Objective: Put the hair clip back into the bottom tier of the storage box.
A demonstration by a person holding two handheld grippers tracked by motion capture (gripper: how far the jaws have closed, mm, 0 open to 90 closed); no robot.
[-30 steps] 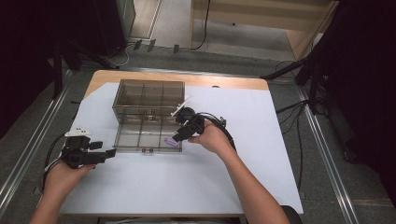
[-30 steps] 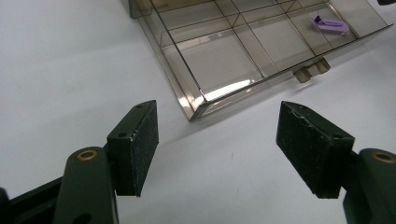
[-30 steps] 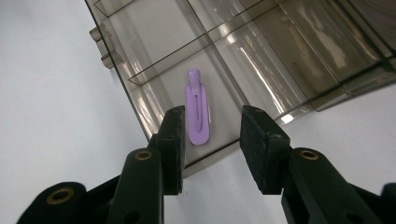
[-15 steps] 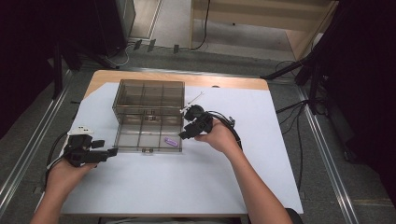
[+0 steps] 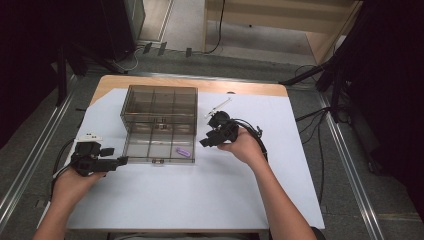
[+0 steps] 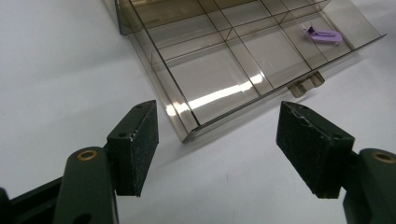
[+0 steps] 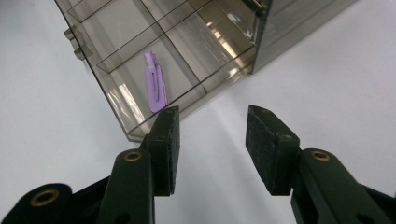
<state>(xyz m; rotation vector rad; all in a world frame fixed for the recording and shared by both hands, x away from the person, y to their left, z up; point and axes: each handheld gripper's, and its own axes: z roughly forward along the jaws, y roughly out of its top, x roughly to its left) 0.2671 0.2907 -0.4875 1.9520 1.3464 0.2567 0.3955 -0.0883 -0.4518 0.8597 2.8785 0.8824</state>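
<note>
A small purple clip (image 5: 183,152) lies flat in the smoky clear compartment box (image 5: 159,124), in the low tray half that lies open toward the person. It sits in the tray's corner compartment at about 4 o'clock of the box, close to the tray's near wall. In the right gripper view the purple clip (image 7: 155,87) lies lengthwise in its cell, just beyond the jaw tips; in the left gripper view it (image 6: 322,35) shows far off at 1 o'clock, across several other cells. A small latch tab (image 6: 306,85) sticks out from the tray's near edge. The taller half of the box stands behind the tray, toward 12 o'clock of the counter.

The box rests on a white sheet (image 5: 210,200) that covers most of the wooden counter (image 5: 240,87). A thin white stick-like item (image 5: 218,106), too small to tell what it is, lies on the sheet at 2 o'clock of the box.

The right hand-held gripper (image 5: 206,142) hangs just beside the tray's right edge, at 3 o'clock of the clip, its jaws spread apart and grasping nothing; in its own view the right hand-held gripper (image 7: 212,149) points at the tray corner over bare sheet. The left hand-held gripper (image 5: 120,161) sits at 8 o'clock of the box, jaw tips near the tray's left near corner. Its own view shows the left hand-held gripper (image 6: 217,154) released wide, with only white sheet between its pads.
</note>
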